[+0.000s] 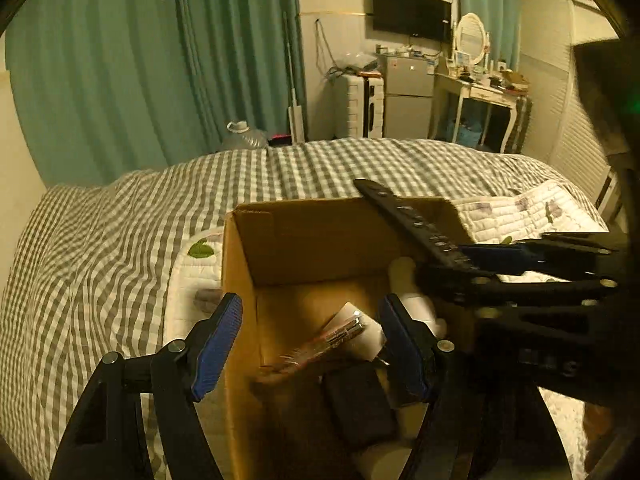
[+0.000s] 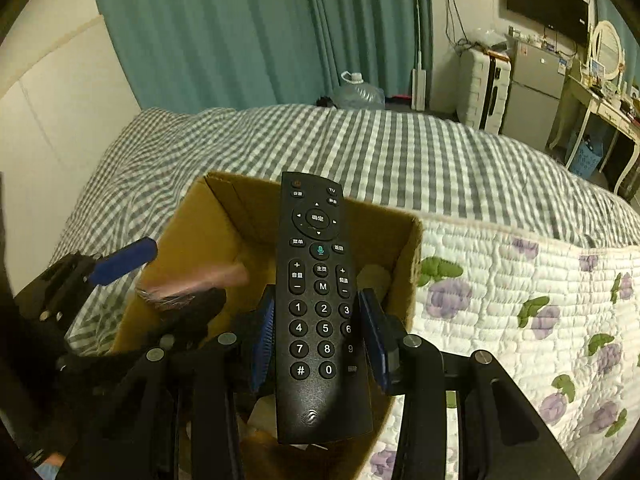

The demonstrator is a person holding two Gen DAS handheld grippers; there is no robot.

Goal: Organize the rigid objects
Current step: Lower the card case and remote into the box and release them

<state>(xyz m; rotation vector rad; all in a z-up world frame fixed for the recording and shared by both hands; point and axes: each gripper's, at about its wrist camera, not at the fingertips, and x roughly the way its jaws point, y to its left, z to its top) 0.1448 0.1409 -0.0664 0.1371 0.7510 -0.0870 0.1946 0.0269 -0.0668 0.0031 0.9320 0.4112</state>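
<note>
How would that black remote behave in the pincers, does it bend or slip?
The remote looks like hard plastic, so it probably stays stiff. The right gripper pinches only its narrow side edges over the cardboard box, and the smooth casing might slide or pivot. It looks slim, likely light.

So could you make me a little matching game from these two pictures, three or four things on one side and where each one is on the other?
Things:
1. remote
2. box
3. TV
4. left gripper

Places or states:
A. hanging on the wall
B. sitting on the bed
C. open, fingers astride the box's left wall
D. clamped in the right gripper, over the box

Pairs: 1-D, 2-B, 3-A, 4-C
</note>
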